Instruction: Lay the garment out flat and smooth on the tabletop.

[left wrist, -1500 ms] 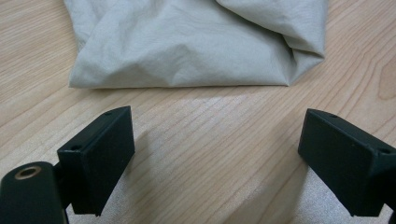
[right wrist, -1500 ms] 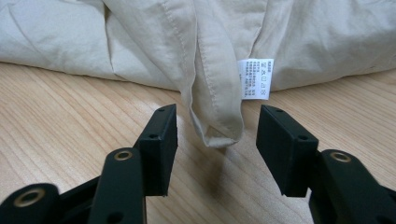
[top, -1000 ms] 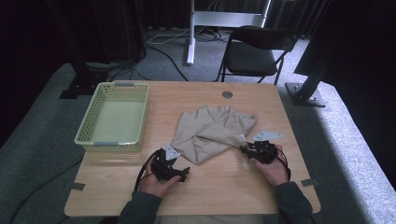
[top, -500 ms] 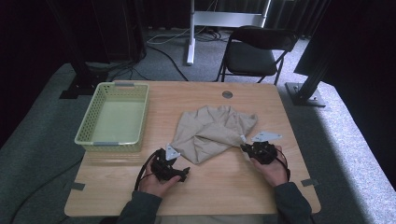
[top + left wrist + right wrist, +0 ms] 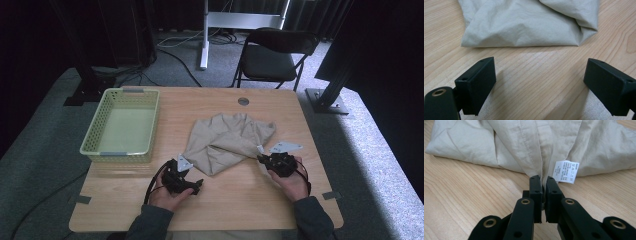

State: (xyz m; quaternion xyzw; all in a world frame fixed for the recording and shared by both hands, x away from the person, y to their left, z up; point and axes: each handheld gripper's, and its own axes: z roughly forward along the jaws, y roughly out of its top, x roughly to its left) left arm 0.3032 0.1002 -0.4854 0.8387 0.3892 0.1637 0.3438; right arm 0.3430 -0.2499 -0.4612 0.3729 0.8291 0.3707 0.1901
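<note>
Two grippers near tabletop's front edge: our right gripper (image 5: 543, 185) clamped on beige cloth (image 5: 529, 145) hem, left gripper (image 5: 541, 82) jaws apart

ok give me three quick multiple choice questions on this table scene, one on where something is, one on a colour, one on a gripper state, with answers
1. Where does the basket sit relative to the cloth?
A. to its left
B. on top of it
C. to its right

2. What colour is the cloth?
A. blue
B. beige
C. red

3. How do the right gripper's jaws stand?
A. wide open over bare wood
B. shut on a basket rim
C. shut on a cloth edge

Answers: 1 A, the high view shows the basket at the table's left. 2 B, it looks beige throughout. 3 C, the right gripper view shows a seam between the jaws, beside a white label.
</note>
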